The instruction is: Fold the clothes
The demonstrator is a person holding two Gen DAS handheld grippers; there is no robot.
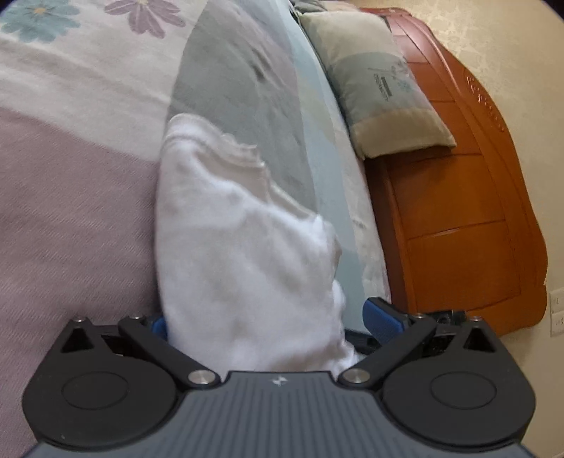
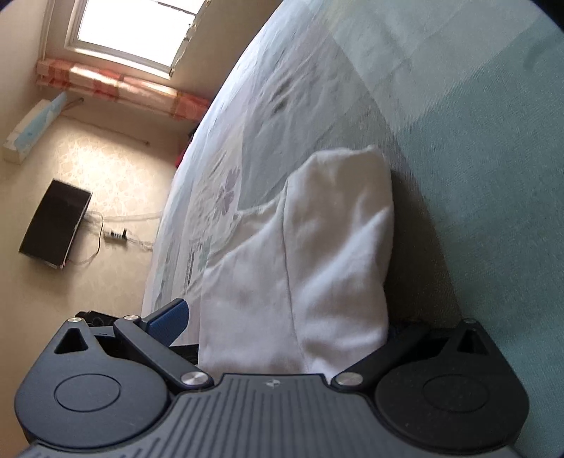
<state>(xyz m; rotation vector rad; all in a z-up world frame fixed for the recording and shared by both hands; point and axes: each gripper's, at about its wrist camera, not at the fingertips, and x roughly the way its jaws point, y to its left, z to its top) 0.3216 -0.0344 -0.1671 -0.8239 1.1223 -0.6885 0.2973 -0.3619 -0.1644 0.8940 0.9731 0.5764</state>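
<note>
Between the spread fingers of the left hand-held gripper (image 1: pixel 268 326) sits white cloth (image 1: pixel 243 253), its long axis running straight away from the camera over the bed (image 1: pixel 70 176). Whether it is pinched I cannot tell. Likewise, the right hand-held gripper (image 2: pixel 282 324) stands wide around the same cloth.

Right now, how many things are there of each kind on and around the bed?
White cloth: 1
Pillow: 1
Bed: 1
Headboard: 1
Window: 1
Black box: 1
Power strip: 1
Tools: 2, left tool, right tool
Total: 9
</note>
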